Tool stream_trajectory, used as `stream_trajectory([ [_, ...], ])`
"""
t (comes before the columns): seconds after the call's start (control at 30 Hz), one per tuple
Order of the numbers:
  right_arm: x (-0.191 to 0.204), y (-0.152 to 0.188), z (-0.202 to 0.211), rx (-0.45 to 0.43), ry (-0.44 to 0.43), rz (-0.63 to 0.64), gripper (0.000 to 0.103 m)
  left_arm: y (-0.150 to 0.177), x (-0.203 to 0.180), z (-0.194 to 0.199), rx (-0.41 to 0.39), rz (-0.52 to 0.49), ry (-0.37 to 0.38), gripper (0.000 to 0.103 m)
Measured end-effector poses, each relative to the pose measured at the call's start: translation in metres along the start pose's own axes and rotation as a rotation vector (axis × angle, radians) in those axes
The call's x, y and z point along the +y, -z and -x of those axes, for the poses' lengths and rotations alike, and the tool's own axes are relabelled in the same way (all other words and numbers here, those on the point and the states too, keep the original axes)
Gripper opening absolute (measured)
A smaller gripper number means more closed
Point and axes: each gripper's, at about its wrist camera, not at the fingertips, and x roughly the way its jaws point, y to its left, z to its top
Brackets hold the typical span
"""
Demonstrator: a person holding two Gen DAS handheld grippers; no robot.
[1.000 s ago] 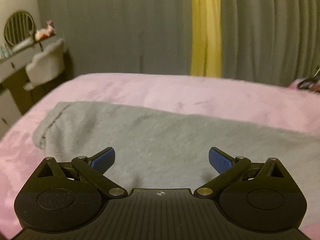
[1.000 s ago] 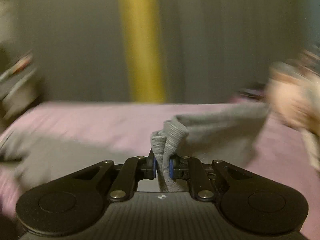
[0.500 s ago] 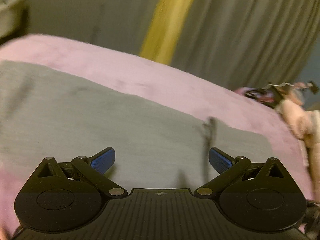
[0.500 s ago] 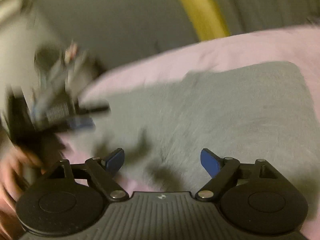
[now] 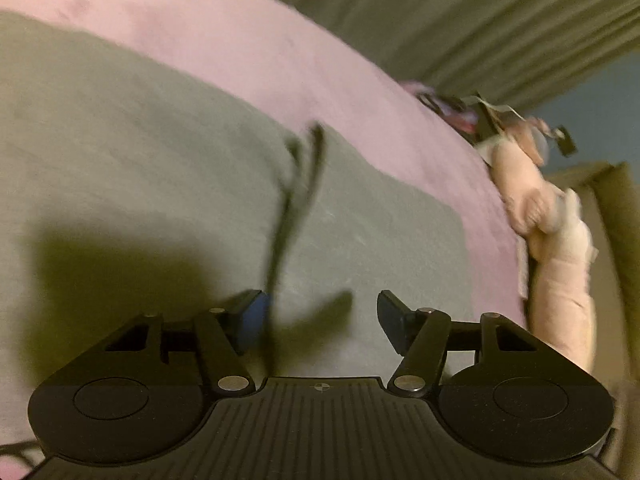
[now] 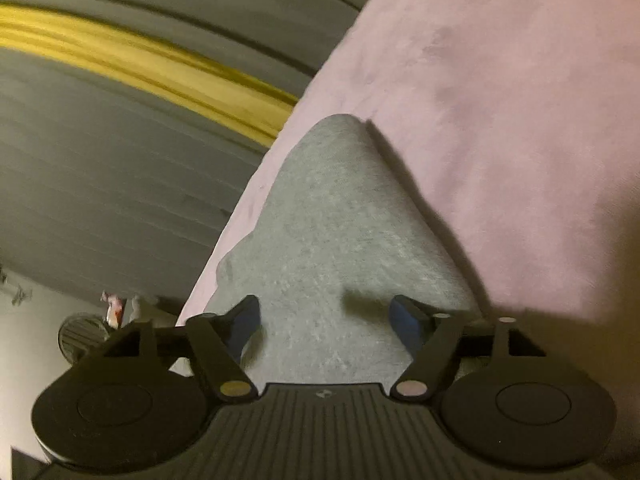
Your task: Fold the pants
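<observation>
Grey pants (image 5: 140,168) lie flat on the pink bedspread (image 5: 248,48), filling the left-wrist view from 9 o'clock to centre, with a dark drawstring (image 5: 292,200) trailing from 12 o'clock toward my left claw (image 5: 320,316). Its jaws have just been closing in but stand parted, nothing pinched; the cord runs just beside the 9 o'clock pad. My right claw (image 6: 325,320) is released too, its jaws having just narrowed slightly, with only flat cloth between the pads and a rounded end of the pants (image 6: 332,216) tapering toward 12 o'clock. The fabric looks like soft, light knit: limp, likely to sag and crease (no stiffness to lean on). I judge the best hold is a pinch at an edge or corner through both layers, avoiding the cord.
</observation>
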Motion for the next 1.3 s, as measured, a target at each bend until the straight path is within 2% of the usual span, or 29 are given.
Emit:
stream_trajectory([
  [0.03, 0.003, 0.001, -0.002, 0.003, 0.003, 0.023, 0.08, -0.001, -0.001, -0.009, 0.022, -0.008, -0.017, 0.077],
  [0.1, 0.005, 0.004, -0.005, 0.008, 0.012, 0.061, 0.083, -0.001, -0.002, -0.025, 0.056, -0.037, -0.044, 0.077],
  [0.17, 0.008, 0.005, -0.007, 0.01, 0.014, 0.071, 0.083, -0.002, -0.003, -0.029, 0.049, -0.009, -0.026, 0.074],
  [0.2, 0.009, 0.007, -0.005, 0.009, 0.013, 0.071, 0.083, -0.003, -0.005, -0.031, 0.047, 0.009, -0.026, 0.066],
  [0.23, 0.004, 0.006, -0.006, 0.008, 0.011, 0.066, 0.083, -0.003, -0.007, -0.032, 0.046, 0.02, -0.041, 0.035],
  [0.27, 0.004, 0.006, -0.006, 0.007, 0.01, 0.061, 0.083, -0.003, -0.007, -0.033, 0.048, 0.034, -0.044, 0.024],
  [0.37, 0.009, 0.007, -0.002, 0.012, 0.026, 0.08, 0.083, 0.0, -0.007, -0.024, 0.024, 0.069, -0.006, 0.021],
  [0.5, 0.019, 0.007, -0.005, 0.018, 0.034, 0.113, 0.083, -0.001, -0.014, 0.005, -0.009, 0.015, 0.019, 0.021],
  [0.63, 0.032, 0.011, -0.007, 0.034, 0.061, 0.17, 0.083, -0.008, -0.007, 0.027, -0.023, 0.025, 0.028, 0.015],
  [0.8, 0.037, 0.013, -0.013, 0.04, 0.079, 0.207, 0.086, -0.009, 0.007, 0.026, -0.017, 0.054, 0.031, 0.014],
  [0.83, 0.034, 0.012, -0.015, 0.039, 0.09, 0.197, 0.086, -0.008, 0.009, 0.024, -0.011, 0.058, 0.026, 0.021],
  [0.87, 0.031, 0.011, -0.016, 0.039, 0.097, 0.184, 0.086, -0.006, 0.011, 0.021, -0.01, 0.067, 0.01, 0.035],
  [0.93, 0.026, 0.009, -0.015, 0.033, 0.087, 0.162, 0.086, -0.004, 0.018, 0.013, -0.012, 0.092, 0.002, 0.054],
  [1.03, 0.025, 0.009, -0.014, 0.024, 0.102, 0.184, 0.087, 0.0, 0.024, 0.004, -0.005, 0.111, 0.021, 0.055],
  [1.2, 0.022, 0.01, -0.018, 0.028, 0.098, 0.194, 0.088, 0.0, 0.013, -0.023, 0.037, 0.071, 0.016, 0.049],
  [1.23, 0.021, 0.01, -0.018, 0.028, 0.096, 0.195, 0.088, 0.0, 0.011, -0.026, 0.03, 0.075, 0.014, 0.036],
  [1.27, 0.021, 0.01, -0.018, 0.029, 0.096, 0.192, 0.088, -0.002, 0.009, -0.03, 0.033, 0.082, 0.019, 0.015],
  [1.3, 0.02, 0.009, -0.018, 0.029, 0.095, 0.19, 0.088, -0.003, 0.01, -0.034, 0.049, 0.123, 0.026, 0.015],
])
